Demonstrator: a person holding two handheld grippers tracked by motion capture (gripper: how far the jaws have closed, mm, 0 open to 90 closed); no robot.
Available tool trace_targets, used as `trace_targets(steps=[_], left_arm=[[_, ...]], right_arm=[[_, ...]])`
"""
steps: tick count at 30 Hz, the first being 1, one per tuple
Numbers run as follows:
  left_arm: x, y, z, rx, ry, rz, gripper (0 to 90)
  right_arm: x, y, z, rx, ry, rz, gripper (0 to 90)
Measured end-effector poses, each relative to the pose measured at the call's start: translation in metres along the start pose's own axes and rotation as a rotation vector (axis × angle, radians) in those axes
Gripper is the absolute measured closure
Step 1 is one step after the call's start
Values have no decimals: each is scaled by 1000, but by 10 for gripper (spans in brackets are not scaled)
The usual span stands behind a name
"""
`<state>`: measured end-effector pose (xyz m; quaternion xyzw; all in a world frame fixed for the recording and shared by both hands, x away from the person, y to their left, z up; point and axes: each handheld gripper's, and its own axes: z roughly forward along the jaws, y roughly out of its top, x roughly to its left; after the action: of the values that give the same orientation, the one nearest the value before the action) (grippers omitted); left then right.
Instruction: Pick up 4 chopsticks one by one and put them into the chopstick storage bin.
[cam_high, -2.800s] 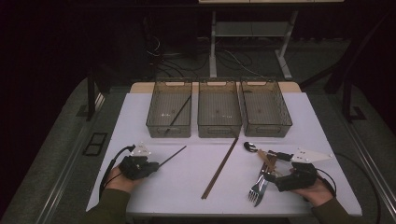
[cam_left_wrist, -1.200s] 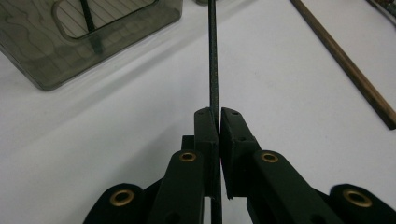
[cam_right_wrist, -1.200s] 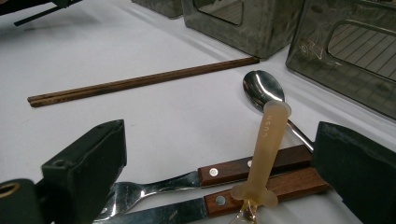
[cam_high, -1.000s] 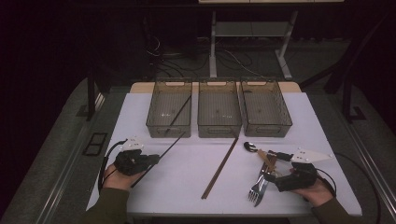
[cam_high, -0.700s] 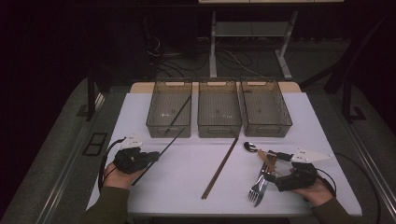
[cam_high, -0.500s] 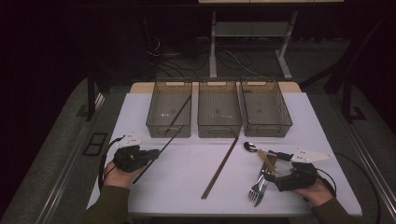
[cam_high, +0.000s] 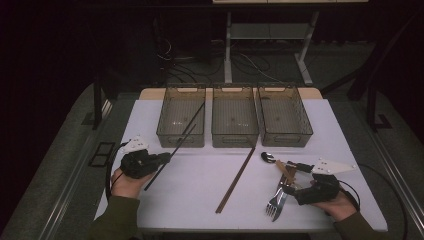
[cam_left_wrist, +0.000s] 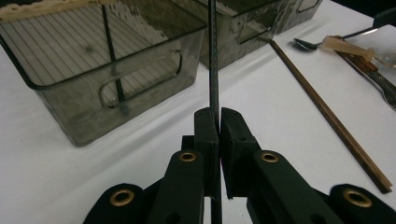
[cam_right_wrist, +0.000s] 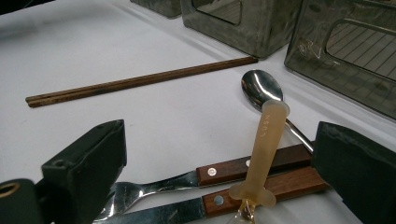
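My left gripper is shut on a thin black chopstick, which slants up and forward, its far end over the left bin. A second black chopstick lies inside that bin. At the front right my right gripper stands open, its jaws wide on either side of a heap of cutlery: two wooden-handled pieces, one of them a fork, a spoon and a translucent amber handle.
A pair of brown chopsticks lies diagonally on the white table's middle. The middle bin and right bin stand beside the left one along the back. Bare tabletop lies between my hands.
My left gripper has carried the black chopstick forward and slightly left, tilting it so its far end reaches over the left bin. The right gripper and cutlery have not moved.
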<state>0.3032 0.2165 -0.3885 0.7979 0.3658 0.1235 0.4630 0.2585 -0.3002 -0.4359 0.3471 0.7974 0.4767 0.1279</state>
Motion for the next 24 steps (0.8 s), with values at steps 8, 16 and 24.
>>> trace_targets(steps=[8,16,24], left_arm=[[5,7,2,-35,-5,-14,857],[8,18,7,-59,-3,-19,857],[15,36,11,-112,-1,-28,857]], right_arm=[[0,0,0,0,-2,0,36],[-1,0,0,-2,-2,10,36],[-1,0,0,-3,-2,9,36]])
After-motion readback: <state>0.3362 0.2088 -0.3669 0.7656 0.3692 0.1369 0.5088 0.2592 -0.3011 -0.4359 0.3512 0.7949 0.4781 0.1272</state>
